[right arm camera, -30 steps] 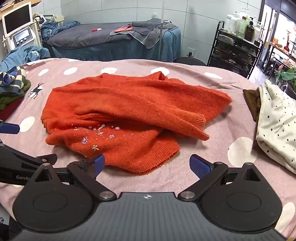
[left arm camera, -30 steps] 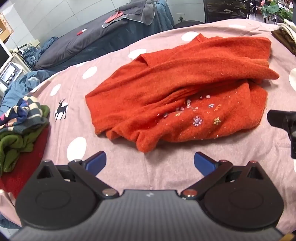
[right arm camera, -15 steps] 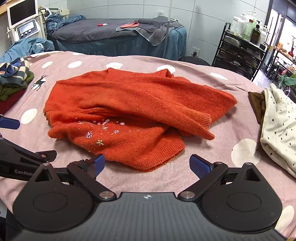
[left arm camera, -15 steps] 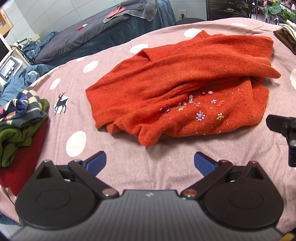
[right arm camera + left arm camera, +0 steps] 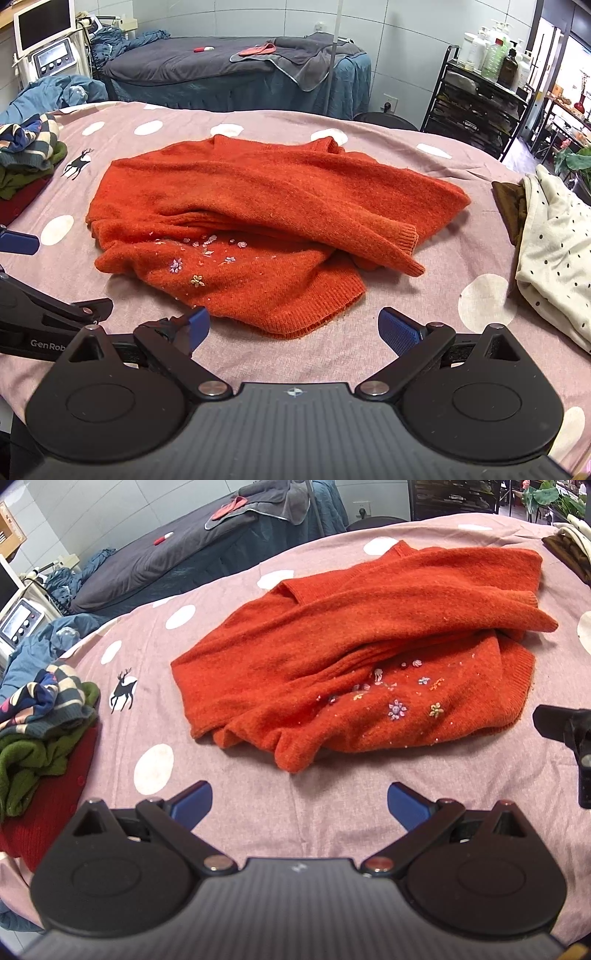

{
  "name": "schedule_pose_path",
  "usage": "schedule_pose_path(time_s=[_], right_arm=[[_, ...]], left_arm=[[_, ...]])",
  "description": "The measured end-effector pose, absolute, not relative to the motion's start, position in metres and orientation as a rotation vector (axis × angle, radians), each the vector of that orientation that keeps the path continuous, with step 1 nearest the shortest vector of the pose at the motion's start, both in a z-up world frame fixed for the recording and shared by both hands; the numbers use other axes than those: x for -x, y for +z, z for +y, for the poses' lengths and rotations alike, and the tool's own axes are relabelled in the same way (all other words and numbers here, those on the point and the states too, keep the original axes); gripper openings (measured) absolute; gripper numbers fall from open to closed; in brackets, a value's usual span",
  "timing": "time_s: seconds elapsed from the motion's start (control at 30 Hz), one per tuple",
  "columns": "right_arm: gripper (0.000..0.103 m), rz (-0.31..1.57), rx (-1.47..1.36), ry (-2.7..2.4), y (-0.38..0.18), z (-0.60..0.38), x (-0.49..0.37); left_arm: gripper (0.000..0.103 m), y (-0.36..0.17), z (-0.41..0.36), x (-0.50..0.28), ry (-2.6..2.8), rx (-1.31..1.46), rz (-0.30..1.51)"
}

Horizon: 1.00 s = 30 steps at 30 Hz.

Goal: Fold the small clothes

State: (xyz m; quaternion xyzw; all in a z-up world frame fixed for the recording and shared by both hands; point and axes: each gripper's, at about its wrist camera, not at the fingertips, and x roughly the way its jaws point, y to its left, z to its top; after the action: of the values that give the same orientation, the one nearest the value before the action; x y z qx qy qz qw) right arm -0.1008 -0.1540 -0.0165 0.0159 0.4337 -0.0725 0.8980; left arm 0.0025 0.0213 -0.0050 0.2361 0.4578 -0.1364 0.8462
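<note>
Here both grippers (jaws spread) face the crumpled orange sweater [image 5: 351, 657].

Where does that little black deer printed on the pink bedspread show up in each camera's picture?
Left wrist view: the deer print is left of centre, between the orange sweater and the clothes pile.
Right wrist view: the deer print is far left, upper half.
Shared landmark: the orange sweater.

Left claw [image 5: 300, 805] and right claw [image 5: 294, 329] spread wide, empty.
</note>
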Motion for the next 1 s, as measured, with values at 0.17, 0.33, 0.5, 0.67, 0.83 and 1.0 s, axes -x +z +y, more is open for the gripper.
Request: schedule_pose_path(time_s=[0.17,0.33,0.5,0.67,0.83,1.0], right_arm=[[0.103,0.887,-0.027,-0.153,-0.0156,-0.1544,0.1031],[0.103,0.890,-0.033,-0.157,-0.0167,-0.1553,0.1034],[0.103,0.892,-0.036,-0.156,-0.0176,-0.1558,0.1037],[0.103,0.892,-0.039,-0.158,-0.0184,-0.1568,0.1040],[0.103,0.892,-0.039,-0.161,-0.0185,-0.1573,0.1037],[0.103,0.893,-0.039,-0.159,-0.0189,-0.1575,0.1036]], left_arm=[[0.103,-0.0048,0.0204,-0.0013,-0.293,-0.478,0.970],[0.103,-0.0061,0.0195,0.0002,-0.298,-0.486,0.969],[0.103,-0.0067,0.0189,0.0010,-0.300,-0.486,0.970],[0.103,-0.0078,0.0183,0.0013,-0.303,-0.492,0.969],[0.103,-0.0087,0.0180,0.0008,-0.299,-0.487,0.973],[0.103,-0.0091,0.0183,0.0014,-0.300,-0.483,0.975]])
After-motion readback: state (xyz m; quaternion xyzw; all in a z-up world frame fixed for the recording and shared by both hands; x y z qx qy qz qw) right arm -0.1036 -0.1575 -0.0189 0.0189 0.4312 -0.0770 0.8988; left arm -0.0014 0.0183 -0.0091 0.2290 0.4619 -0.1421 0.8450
